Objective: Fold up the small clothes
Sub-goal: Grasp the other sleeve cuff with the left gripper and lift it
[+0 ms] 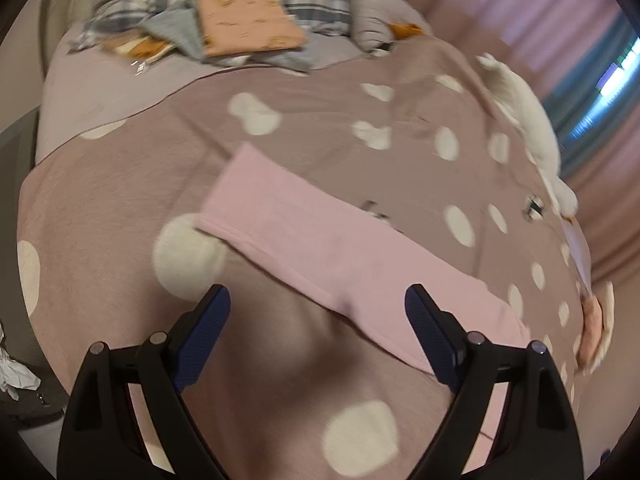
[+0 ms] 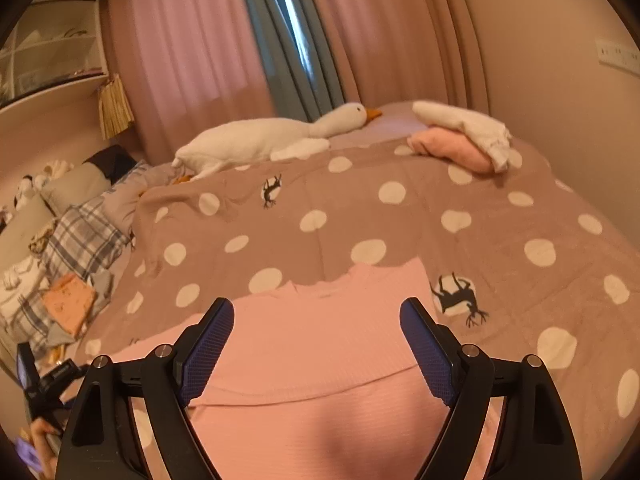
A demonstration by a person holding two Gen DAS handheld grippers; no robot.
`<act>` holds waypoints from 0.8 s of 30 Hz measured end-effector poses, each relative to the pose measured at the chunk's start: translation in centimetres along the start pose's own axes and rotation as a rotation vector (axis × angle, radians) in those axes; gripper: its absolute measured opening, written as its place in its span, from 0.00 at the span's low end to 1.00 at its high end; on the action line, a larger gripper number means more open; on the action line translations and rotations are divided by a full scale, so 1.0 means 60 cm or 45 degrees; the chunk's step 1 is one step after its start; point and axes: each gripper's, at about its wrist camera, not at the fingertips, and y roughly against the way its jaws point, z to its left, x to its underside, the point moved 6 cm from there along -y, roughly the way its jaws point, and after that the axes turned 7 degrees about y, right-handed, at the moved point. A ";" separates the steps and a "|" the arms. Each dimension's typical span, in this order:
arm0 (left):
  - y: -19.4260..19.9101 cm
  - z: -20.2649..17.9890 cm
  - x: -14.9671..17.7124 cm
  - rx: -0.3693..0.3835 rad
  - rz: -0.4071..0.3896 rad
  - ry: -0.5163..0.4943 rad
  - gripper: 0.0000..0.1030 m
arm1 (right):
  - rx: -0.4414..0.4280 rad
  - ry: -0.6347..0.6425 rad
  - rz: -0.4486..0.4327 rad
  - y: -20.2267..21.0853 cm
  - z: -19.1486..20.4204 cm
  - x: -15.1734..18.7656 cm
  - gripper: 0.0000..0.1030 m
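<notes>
Smeared by motion across the whole left wrist view: pink garment (image 1: 320, 248), dotted bedspread (image 1: 280, 140) and white goose toy (image 1: 528, 128), the last reduced to a pale streak at the right rim. Cut off at the bottom edge of the right wrist view, the same garment (image 2: 320, 360), near hem hidden behind black fingers (image 2: 216, 344). Too small to tell apart, a folded stack (image 2: 464, 136) at the far corner. Half lost at the lower left rim, a phone on a stand (image 2: 28, 372).

- No words, labels, brand names or numbers can be read in either view
- The orange cloth (image 1: 248, 16) at upper left of the left wrist view carries small prints, too blurred to read
</notes>
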 end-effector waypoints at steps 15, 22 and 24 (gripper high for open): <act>-0.086 0.095 -0.059 0.127 -0.006 0.353 0.45 | -0.019 0.063 0.092 -0.035 0.061 0.043 0.82; -0.086 0.100 -0.067 0.164 -0.048 0.461 0.10 | -0.013 0.052 0.121 -0.042 0.057 0.055 0.82; -0.068 0.085 -0.071 0.124 -0.101 0.409 0.10 | -0.009 0.042 0.125 -0.042 0.054 0.055 0.82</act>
